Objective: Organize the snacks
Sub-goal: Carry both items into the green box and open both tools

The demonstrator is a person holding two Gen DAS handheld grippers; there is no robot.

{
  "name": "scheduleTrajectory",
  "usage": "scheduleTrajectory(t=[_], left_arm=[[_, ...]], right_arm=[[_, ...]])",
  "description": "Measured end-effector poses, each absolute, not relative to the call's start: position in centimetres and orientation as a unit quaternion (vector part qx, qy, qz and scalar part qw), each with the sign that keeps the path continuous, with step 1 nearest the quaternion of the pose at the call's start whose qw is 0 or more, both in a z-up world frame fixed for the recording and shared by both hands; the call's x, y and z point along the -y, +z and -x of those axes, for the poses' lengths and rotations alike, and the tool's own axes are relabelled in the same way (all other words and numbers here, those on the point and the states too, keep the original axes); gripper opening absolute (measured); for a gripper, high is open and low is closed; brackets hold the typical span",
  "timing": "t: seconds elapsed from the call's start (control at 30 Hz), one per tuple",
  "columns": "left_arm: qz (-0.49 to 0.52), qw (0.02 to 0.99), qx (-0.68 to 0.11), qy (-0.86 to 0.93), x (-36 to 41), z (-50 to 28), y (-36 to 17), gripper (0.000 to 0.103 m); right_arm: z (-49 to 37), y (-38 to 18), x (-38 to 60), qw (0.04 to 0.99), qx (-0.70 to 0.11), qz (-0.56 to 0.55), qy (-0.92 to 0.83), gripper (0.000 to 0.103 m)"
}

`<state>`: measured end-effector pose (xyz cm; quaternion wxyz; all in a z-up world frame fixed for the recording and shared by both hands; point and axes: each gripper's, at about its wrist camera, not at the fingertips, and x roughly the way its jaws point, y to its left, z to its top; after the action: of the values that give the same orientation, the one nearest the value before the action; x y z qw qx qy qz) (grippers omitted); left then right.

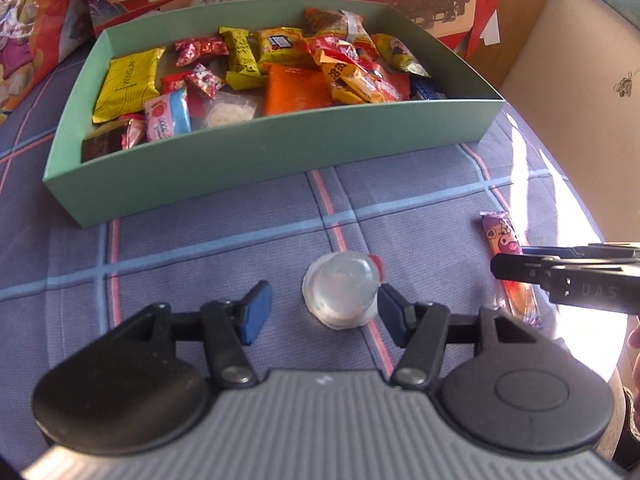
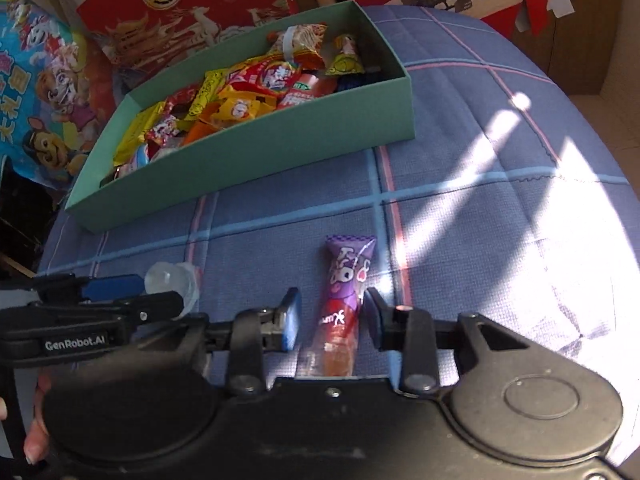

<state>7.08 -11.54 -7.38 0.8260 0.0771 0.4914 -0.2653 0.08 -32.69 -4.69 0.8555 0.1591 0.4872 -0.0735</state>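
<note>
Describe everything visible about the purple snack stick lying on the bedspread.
The purple snack stick is a long, slim sealed packet of glossy plastic film. Its far part is purple with cartoon print and a crimped end; the near part is clear, showing orange-red contents. It lies flat on the blue checked bedspread, outside the green box, pointing roughly away from the camera. It sits between the fingers of the right gripper: the right-hand finger is against its edge, the left-hand one stands apart from it.

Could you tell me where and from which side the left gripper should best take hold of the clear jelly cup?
Probably the domed body of the jelly cup, from above, one pad either side. It lies lid-down on the blue checked cloth, its flat rim too thin to pinch. The left gripper already straddles it.
</note>
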Motion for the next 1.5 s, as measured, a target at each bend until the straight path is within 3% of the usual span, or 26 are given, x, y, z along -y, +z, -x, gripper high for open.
scheduleTrajectory(t=[0.2,0.23,0.3,0.5,0.53,0.6,0.63,0.67,0.9,0.97,1.1,1.17,1.33,1.37,1.4,1.5], left_arm=[[-0.078,0.827,-0.486,-0.270,11.7,-7.2,-7.5,0.060],[-0.078,0.827,-0.486,-0.271,11.7,-7.2,-7.5,0.060],[-0.079,0.827,-0.486,-0.272,11.6,-7.2,-7.5,0.060],[-0.096,0.830,-0.478,-0.270,12.1,-6.9,-7.5,0.057],[-0.104,0.831,-0.473,-0.275,12.4,-6.7,-7.5,0.042],[-0.110,0.834,-0.464,-0.277,12.7,-6.3,-7.3,0.030],[-0.106,0.833,-0.466,-0.278,12.8,-6.3,-7.2,0.007],[-0.100,0.830,-0.473,-0.278,12.7,-6.4,-7.2,0.000],[-0.087,0.826,-0.485,-0.274,11.8,-7.1,-7.1,0.000],[-0.073,0.826,-0.485,-0.276,11.6,-7.2,-6.9,0.006],[-0.100,0.839,-0.463,-0.269,12.8,-7.7,-6.3,0.041],[-0.110,0.837,-0.460,-0.274,13.8,-8.1,-6.3,0.045],[-0.129,0.832,-0.465,-0.274,15.4,-9.0,-7.1,0.045],[-0.130,0.831,-0.464,-0.278,15.6,-9.0,-7.2,0.044],[-0.136,0.830,-0.462,-0.280,15.8,-9.0,-7.3,0.035],[-0.154,0.833,-0.451,-0.281,16.0,-8.4,-7.2,0.034]], right_arm=[[-0.1,-5.2,28.7,0.867,-0.488,-0.041,-0.086,0.035],[-0.2,-5.2,28.4,0.870,-0.485,-0.032,-0.084,0.029],[-0.6,-5.2,28.3,0.871,-0.483,-0.041,-0.074,0.013],[-0.5,-4.9,30.6,0.863,-0.485,-0.121,-0.070,0.013],[-0.4,-4.9,30.9,0.862,-0.484,-0.135,-0.070,0.013],[-0.2,-4.6,31.6,0.860,-0.481,-0.157,-0.069,0.013],[-0.1,-4.4,31.8,0.861,-0.477,-0.162,-0.069,0.013],[-0.1,-4.2,31.9,0.862,-0.474,-0.163,-0.069,0.013],[0.1,-3.6,32.1,0.868,-0.464,-0.162,-0.066,0.013],[0.3,-3.7,32.1,0.868,-0.464,-0.163,-0.064,0.013],[0.5,-3.9,32.6,0.865,-0.464,-0.179,-0.065,0.013],[0.5,-4.0,32.8,0.864,-0.465,-0.184,-0.066,0.013],[0.3,-4.2,33.5,0.862,-0.463,-0.193,-0.070,0.013],[0.2,-4.2,33.6,0.862,-0.463,-0.194,-0.071,0.013],[0.1,-4.3,33.7,0.862,-0.463,-0.196,-0.071,0.013],[-0.1,-4.8,34.0,0.859,-0.465,-0.204,-0.071,0.013]])
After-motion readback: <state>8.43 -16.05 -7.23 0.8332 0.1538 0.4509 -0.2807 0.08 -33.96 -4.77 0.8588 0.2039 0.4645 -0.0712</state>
